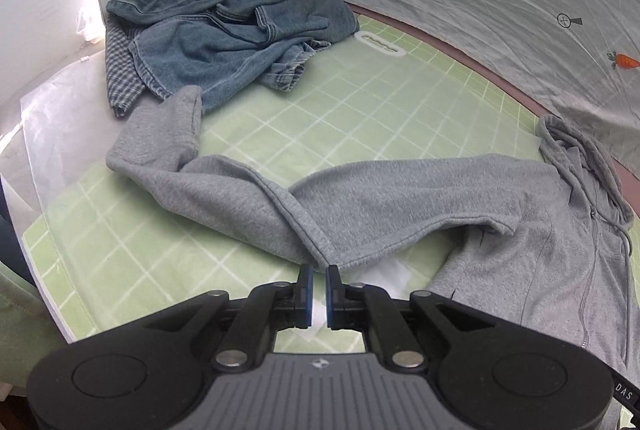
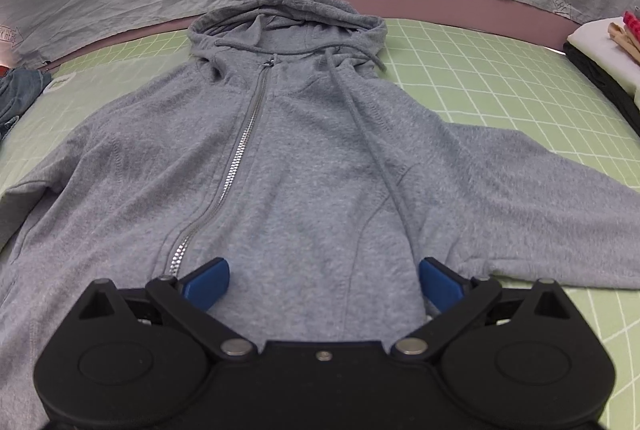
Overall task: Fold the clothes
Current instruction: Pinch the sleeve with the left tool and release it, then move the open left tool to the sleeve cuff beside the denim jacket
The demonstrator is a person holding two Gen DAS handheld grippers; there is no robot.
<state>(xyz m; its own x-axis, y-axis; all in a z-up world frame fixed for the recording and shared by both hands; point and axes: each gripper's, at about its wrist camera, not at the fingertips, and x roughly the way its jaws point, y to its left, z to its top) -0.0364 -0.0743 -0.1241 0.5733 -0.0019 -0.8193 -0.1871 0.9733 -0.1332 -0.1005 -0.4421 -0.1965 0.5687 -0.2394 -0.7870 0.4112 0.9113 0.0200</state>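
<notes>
Left wrist view: looking at grey hoodie (image 1: 400, 197) lying spread on the green gridded surface (image 1: 320, 109), body toward the right edge, one sleeve (image 1: 168, 157) running out toward the left edge and bending up toward the far-left corner. Left gripper (image 1: 319, 272) hovering at the near edge, fingers (image 1: 306, 278) standing narrow with a thin gap. Ribbed hem corner (image 1: 324, 258) sitting right at the fingertips; cannot tell whether pinching it or only touching. Crumpled jeans (image 1: 224, 33) piling in the far-left corner, overlapping a checked cloth (image 1: 118, 69) and touching the sleeve end. Grey printed sheet (image 1: 480, 9) hanging along the far edge.

Right wrist view: showing hoodie (image 2: 300, 169) face up, zipper (image 2: 240, 149) closed, hood (image 2: 288, 17) pointing at the far edge, drawstring (image 2: 372, 149) trailing down the chest. Right gripper (image 2: 322, 280) hanging over the lower front of the hoodie, fingers (image 2: 208, 284) spread wide, gripping nothing. Folded stack (image 2: 604, 61) sitting at the far-right edge, well apart from the hoodie.
</notes>
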